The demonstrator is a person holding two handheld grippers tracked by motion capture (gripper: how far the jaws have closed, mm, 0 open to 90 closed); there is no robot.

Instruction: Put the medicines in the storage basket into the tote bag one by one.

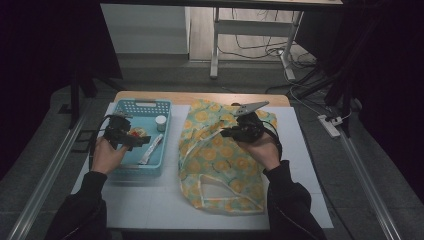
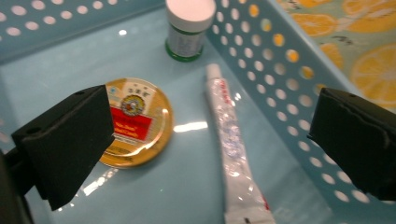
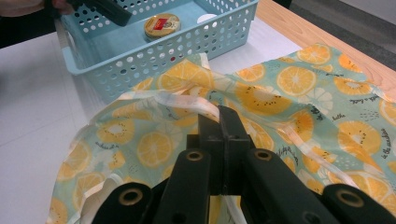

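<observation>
Over the blue basket [image 1: 161, 165] at the left, the left gripper [image 2: 210, 135] is held with fingers apart astride the lengthwise tube [image 2: 231, 154], while the right gripper [image 3: 219, 135] is clamped on the fruit-print bag's [image 3: 299, 84] handle.

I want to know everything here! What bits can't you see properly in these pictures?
- Tin: left gripper view, its left side sits behind a black jaw; label print too small to read.
- Tube: same view, bottom end cut off by the picture edge; print blurred.
- Bottle: same view, cap cut off by the top edge.
- Bag: right gripper view, the shut right claw hides the pinched strap beneath it.
</observation>
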